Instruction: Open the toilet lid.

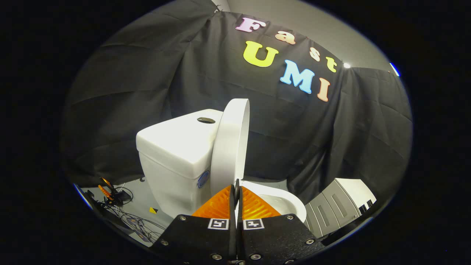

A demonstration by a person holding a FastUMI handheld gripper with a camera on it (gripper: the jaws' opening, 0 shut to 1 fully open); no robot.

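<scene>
The toilet lid [231, 143] is standing upright against the cistern [176, 147] (bowl [285, 200] exposed); the gripper [236, 184] is sitting closed, fingers together, gripping nothing, just before the lid.

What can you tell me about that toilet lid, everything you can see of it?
The toilet lid is white, smooth and glossy, like plastic, with a rounded top edge. It stands raised, close to upright, seen nearly edge-on, its back towards the white tank just behind it. Whether it actually touches the tank I cannot tell. Its lower end sits above the open bowl, hidden behind the gripper, whose fingers are closed together just in front of the lid's lower part, with nothing visible between them.
</scene>
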